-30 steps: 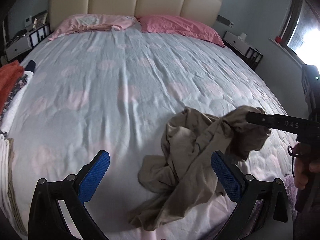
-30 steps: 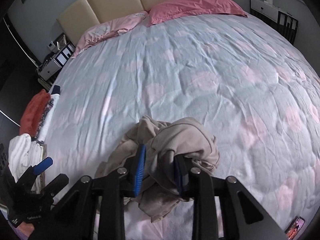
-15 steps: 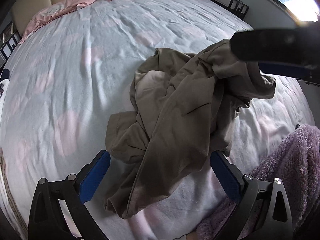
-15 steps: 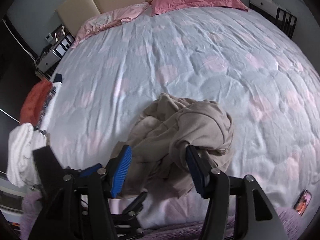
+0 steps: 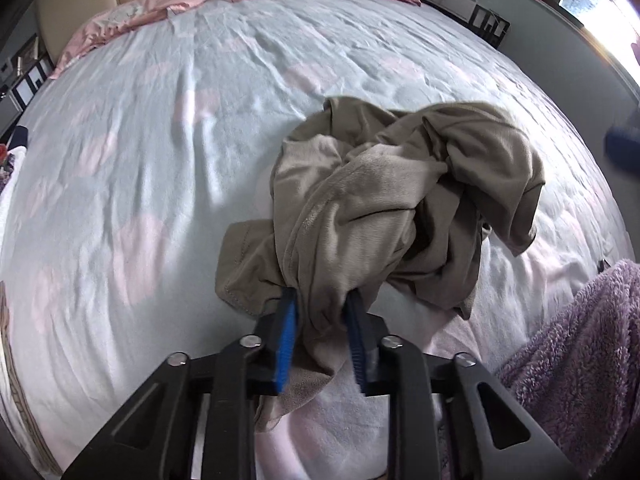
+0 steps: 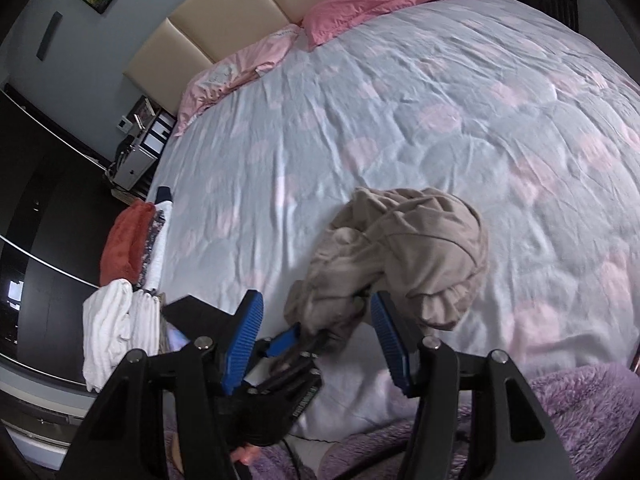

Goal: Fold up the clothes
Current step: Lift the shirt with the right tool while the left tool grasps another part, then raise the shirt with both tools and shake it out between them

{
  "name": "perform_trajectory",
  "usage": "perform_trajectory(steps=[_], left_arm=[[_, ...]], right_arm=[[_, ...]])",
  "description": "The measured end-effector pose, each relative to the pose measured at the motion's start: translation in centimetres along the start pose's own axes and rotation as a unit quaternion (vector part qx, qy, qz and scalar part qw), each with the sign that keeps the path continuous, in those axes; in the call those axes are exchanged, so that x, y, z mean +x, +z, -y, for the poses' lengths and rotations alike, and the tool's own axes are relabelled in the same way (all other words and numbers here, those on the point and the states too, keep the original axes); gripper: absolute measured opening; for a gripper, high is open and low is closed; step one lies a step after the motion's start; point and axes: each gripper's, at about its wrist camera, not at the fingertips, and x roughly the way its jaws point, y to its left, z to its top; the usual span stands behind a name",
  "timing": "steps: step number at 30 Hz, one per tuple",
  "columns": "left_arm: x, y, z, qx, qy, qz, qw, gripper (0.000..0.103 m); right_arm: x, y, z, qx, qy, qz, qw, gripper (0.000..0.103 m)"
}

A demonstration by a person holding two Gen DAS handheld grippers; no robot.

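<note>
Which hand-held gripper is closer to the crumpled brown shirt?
Left. The left hand-held gripper is closing on the brown shirt. The right hand-held gripper hangs open beside it, gripping nothing.

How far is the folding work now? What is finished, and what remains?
Done: a stack of folded clothes sits at the bed's left edge. In hand: the left gripper is closing on the crumpled beige garment, with cloth between its jaws; the right gripper is open and holds nothing. Left: spread the garment flat, fold it, add it to the stack.
</note>
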Motion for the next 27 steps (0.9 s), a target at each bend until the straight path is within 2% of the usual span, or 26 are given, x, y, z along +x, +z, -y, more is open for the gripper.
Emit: perform_trajectory(steps=[4,8,14,18,19,20,21,24,27], left_arm=[[-1.4,0.9,-1.2,-0.027,0.003,0.036,0.9990,0.017],[-1.8,2.3,-2.4,-0.054,0.006,0.062,0.9966,0.011],[-3.5,4.8,-4.7,-0.073,0.024,0.091,0.9929,0.011],[-4.9,6.6,-6.1,-0.072,0.030,0.107,0.9912,0.011],[-5.2,7.0,-6.5,-0.073,0.034,0.111,0.9905,0.010],[-5.6,7.5,-6.9,-0.073,0.039,0.116,0.9897,0.010],[-6.1,8.0,-7.4,-0.074,0.043,0.123,0.9888,0.010],[-7.8,9.5,-8.7,-0.076,0.053,0.142,0.9855,0.010],[-10.4,11.0,-9.8,-0.071,0.069,0.166,0.9812,0.010]], right_arm=[[1.1,-0.3,3.4,-0.026,-0.055,-0.020,0.998,0.055],[2.1,-0.4,6.1,-0.043,-0.085,-0.031,0.995,0.055],[4.5,-0.4,6.5,-0.065,-0.069,-0.062,0.994,0.057],[6.7,0.3,5.3,-0.094,-0.091,-0.072,0.989,0.058],[7.1,0.6,5.2,-0.096,-0.095,-0.070,0.988,0.053],[7.4,0.9,5.1,-0.097,-0.099,-0.067,0.988,0.042],[7.3,1.5,5.1,-0.097,-0.104,-0.062,0.988,0.018],[6.4,3.5,4.6,-0.102,-0.114,-0.035,0.988,0.010],[3.5,6.0,3.5,-0.112,-0.119,0.010,0.987,0.007]])
